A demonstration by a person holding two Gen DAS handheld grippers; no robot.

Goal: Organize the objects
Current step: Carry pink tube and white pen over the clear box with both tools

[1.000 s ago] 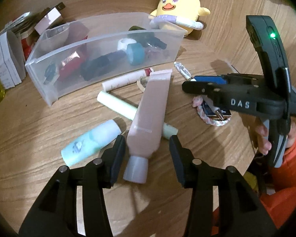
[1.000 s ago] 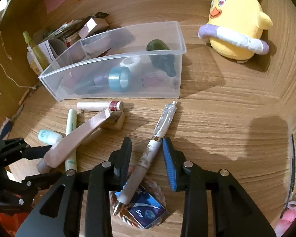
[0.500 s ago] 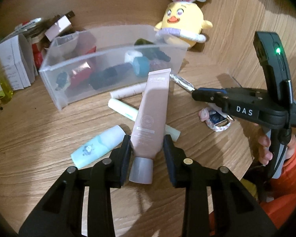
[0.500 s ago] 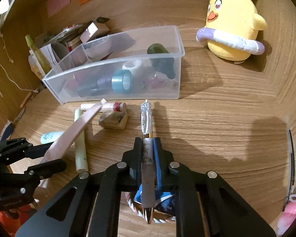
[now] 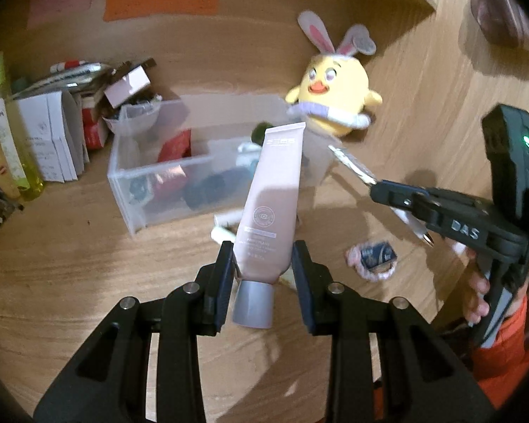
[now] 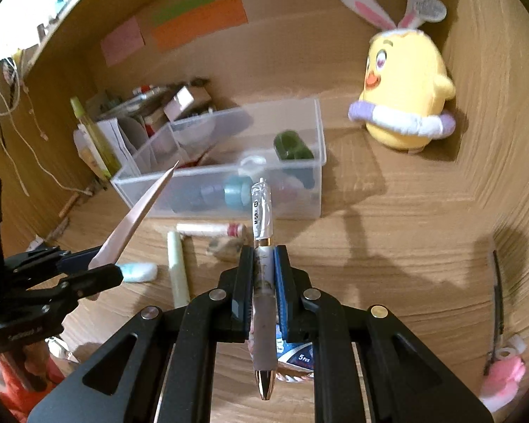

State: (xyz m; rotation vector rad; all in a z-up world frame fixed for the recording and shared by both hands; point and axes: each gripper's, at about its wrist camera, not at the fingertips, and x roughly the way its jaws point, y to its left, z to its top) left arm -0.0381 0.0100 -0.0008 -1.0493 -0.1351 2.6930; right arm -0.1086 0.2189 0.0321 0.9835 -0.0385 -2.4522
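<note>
Both picks look done, so I'm at the carry step w/ two items up off the tabletop (image 5: 70,264). My left hand-held gripper (image 5: 262,264) is clamped on the pink tube (image 5: 271,204) near its grey cap end, crimped end pointing fwd and up toward the clear bin (image 5: 134,183). My right hand-held gripper (image 6: 263,275) is pinched on the pen (image 6: 262,218) around mid-barrel, clip end fwd, metal tip back toward me.

The bin sits just ahead of both, already holding a tape roll, a dark green bottle and other bits. On the tabletop in front of it: a white stick w/ red cap (image 6: 208,228), a pale green tube (image 6: 177,268), a small blue-white bottle (image 6: 139,271), and a blue packet on a braided ring (image 5: 374,257).

Next, as I judge it: bring each item over the bin rim, tip it down into free space, then let go. Tube is long, so it prob. needs laying along the bin. Grippers are near each other; go one at a time to avoid a clash.
</note>
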